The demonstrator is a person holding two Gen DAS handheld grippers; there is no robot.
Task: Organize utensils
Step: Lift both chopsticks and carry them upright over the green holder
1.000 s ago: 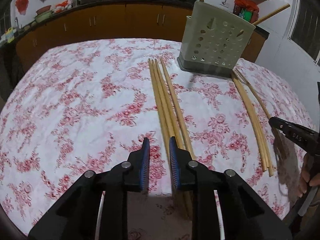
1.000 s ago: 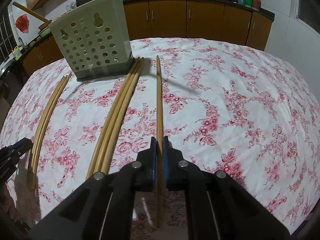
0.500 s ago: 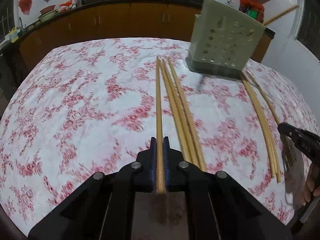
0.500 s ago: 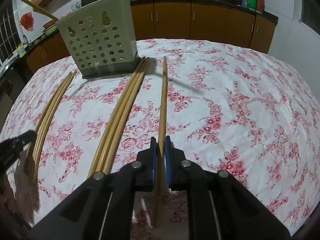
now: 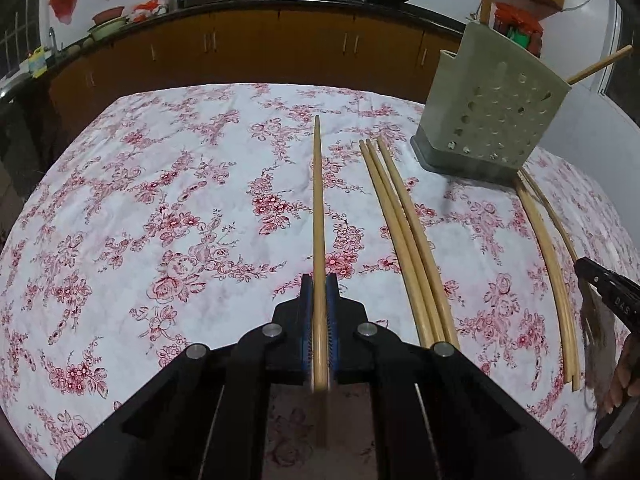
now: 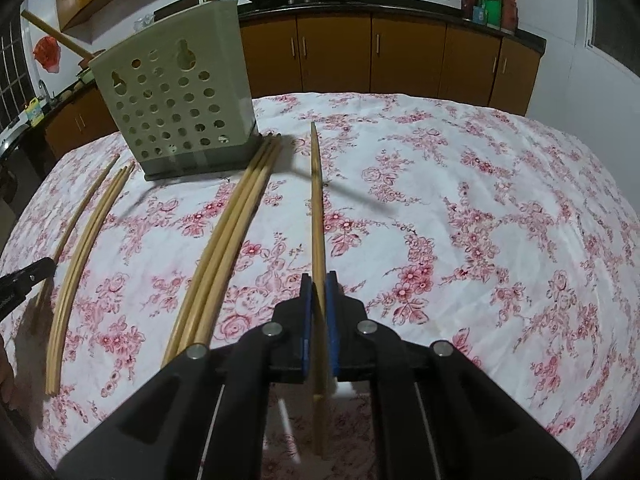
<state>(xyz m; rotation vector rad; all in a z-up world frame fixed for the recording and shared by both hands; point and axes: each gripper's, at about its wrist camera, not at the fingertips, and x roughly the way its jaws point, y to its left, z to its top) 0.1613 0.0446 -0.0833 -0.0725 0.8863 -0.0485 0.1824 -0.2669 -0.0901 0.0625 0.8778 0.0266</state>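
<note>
- The green holder (image 6: 176,116) stands at the back of the flowery table (image 5: 160,208).
- More sticks (image 5: 404,236) lie flat near it.
- Each tool, left gripper (image 5: 319,292) and right gripper (image 6: 319,292), squeezes one chopstick (image 5: 318,208) near its thick end.
- The chopstick (image 6: 317,208) looks light, stiff and smooth, so it may slip.

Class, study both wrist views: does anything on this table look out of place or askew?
Yes. Most chopsticks lie loose on the tablecloth rather than in the holder. One stick juts sideways from the holder at a slant, while another stands upright. Nothing looks spilled or broken.
</note>
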